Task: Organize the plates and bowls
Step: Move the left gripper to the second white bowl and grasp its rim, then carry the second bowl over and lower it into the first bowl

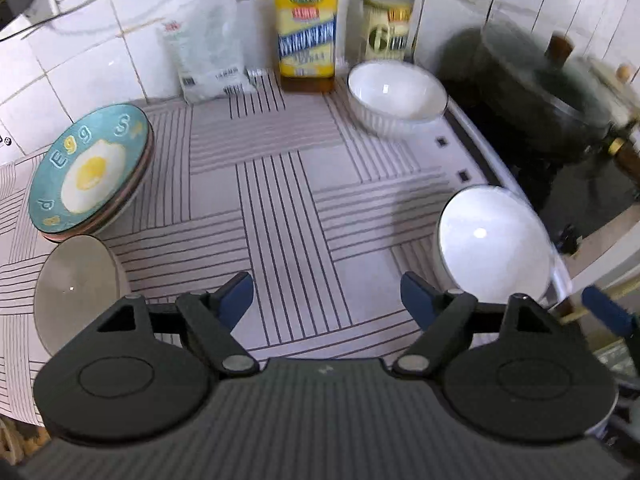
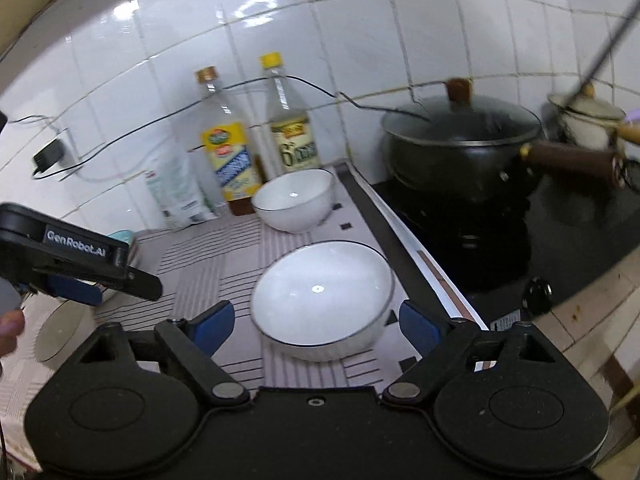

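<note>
A near white bowl (image 2: 320, 300) sits on the striped cloth (image 1: 280, 200), between and just beyond the open fingers of my right gripper (image 2: 316, 324); it shows in the left wrist view (image 1: 494, 244) too. A second white bowl (image 2: 294, 200) (image 1: 396, 98) stands further back by the bottles. A stack of plates, topped by a teal fried-egg plate (image 1: 86, 170), sits at the left. A grey bowl (image 1: 74, 292) lies near it. My left gripper (image 1: 326, 300) (image 2: 92, 280) is open and empty above the cloth.
Two bottles (image 1: 306, 28) (image 2: 294, 128) and a white bag (image 1: 210, 56) stand against the tiled wall. A black lidded pot (image 2: 460, 148) with a brown handle sits on the stove at the right, a small cream pot (image 2: 588, 120) behind it.
</note>
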A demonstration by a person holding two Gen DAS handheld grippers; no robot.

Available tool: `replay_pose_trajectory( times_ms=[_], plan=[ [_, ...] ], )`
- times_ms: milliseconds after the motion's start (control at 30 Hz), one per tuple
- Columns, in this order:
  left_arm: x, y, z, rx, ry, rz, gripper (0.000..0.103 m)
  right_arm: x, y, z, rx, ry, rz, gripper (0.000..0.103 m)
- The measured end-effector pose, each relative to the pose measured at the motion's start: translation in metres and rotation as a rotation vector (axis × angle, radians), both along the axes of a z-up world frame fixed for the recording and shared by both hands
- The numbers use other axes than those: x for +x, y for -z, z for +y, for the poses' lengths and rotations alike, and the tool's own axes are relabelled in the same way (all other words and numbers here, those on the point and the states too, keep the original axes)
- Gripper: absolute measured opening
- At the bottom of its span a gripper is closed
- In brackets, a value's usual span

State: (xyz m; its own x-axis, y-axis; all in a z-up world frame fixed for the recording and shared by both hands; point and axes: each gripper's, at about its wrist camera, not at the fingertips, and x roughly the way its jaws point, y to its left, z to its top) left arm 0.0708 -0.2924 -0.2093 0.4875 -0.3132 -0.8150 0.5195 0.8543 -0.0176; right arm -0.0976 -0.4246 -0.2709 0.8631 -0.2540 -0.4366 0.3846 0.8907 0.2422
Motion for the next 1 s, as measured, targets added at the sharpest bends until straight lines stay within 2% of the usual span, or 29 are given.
replay_pose_trajectory(
  times_ms=[100, 300, 400, 433, 467, 567, 667, 700, 767, 800, 867, 933, 1000],
  plan=[
    [0.007, 0.009, -0.008, -0.041, 0.001, 0.026, 0.080, 0.006, 0.013, -0.011, 0.031, 0.029, -0.011, 0.085],
    [0.013, 0.015, -0.030, -0.093, 0.020, 0.006, 0.080, 0.020, 0.034, -0.028, 0.095, 0.055, -0.012, 0.072],
    [0.015, 0.024, -0.045, -0.080, 0.047, 0.004, 0.080, 0.027, 0.042, -0.035, 0.122, 0.075, 0.002, 0.065],
    [0.016, 0.029, -0.053, -0.046, 0.056, -0.002, 0.080, 0.029, 0.044, -0.038, 0.132, 0.085, 0.010, 0.064],
    [0.018, 0.033, -0.059, -0.022, 0.059, 0.007, 0.080, 0.030, 0.046, -0.040, 0.140, 0.095, 0.017, 0.064],
    [0.024, 0.040, -0.069, -0.017, 0.067, 0.054, 0.080, 0.034, 0.050, -0.046, 0.160, 0.137, 0.047, 0.057],
    [0.027, 0.044, -0.074, -0.006, 0.076, 0.078, 0.076, 0.034, 0.052, -0.052, 0.203, 0.151, 0.043, 0.045],
    [0.029, 0.045, -0.075, -0.011, 0.080, 0.094, 0.067, 0.035, 0.052, -0.054, 0.219, 0.153, 0.042, 0.040],
    [0.032, 0.050, -0.075, -0.030, 0.101, 0.136, 0.058, 0.037, 0.054, -0.057, 0.252, 0.154, 0.039, 0.024],
    [0.034, 0.053, -0.075, -0.043, 0.111, 0.158, 0.051, 0.039, 0.055, -0.058, 0.267, 0.158, 0.040, 0.020],
    [0.035, 0.055, -0.073, -0.070, 0.123, 0.182, 0.038, 0.039, 0.057, -0.058, 0.292, 0.170, 0.030, 0.019],
    [0.034, 0.054, -0.071, -0.086, 0.137, 0.204, 0.018, 0.039, 0.057, -0.057, 0.324, 0.185, 0.009, 0.020],
    [0.030, 0.052, -0.070, -0.074, 0.151, 0.205, 0.008, 0.040, 0.056, -0.056, 0.351, 0.190, 0.003, 0.020]
  ],
)
